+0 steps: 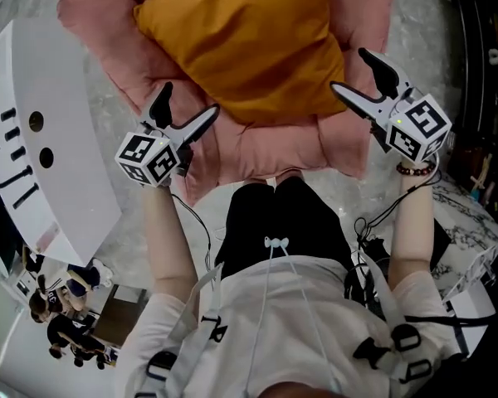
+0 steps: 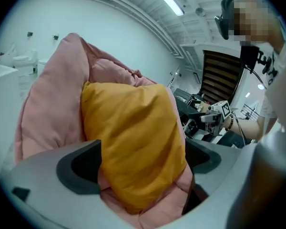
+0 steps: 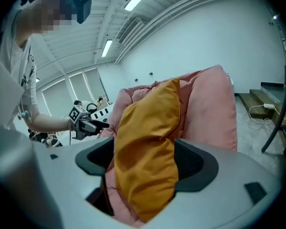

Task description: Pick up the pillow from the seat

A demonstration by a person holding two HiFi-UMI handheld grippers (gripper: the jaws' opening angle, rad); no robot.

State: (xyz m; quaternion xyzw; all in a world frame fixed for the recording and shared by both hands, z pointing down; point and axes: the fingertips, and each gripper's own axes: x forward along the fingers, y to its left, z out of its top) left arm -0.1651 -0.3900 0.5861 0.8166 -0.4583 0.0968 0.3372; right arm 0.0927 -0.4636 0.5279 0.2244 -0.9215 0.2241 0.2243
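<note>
With left gripper (image 1: 191, 98) and right gripper (image 1: 349, 70) open at the pillow's (image 1: 241, 44) 7 and 4 o'clock, closing may snag the seat (image 1: 100, 15) fabric.

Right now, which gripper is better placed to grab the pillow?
Right, marginally. The right gripper has open jaws straddling the pillow edge; the left gripper is open too but sits just short, over the seat.

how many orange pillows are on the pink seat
1. The orange pillow lies on the pink seat, between the left gripper and the right gripper. Another could be hidden beneath it.
</note>
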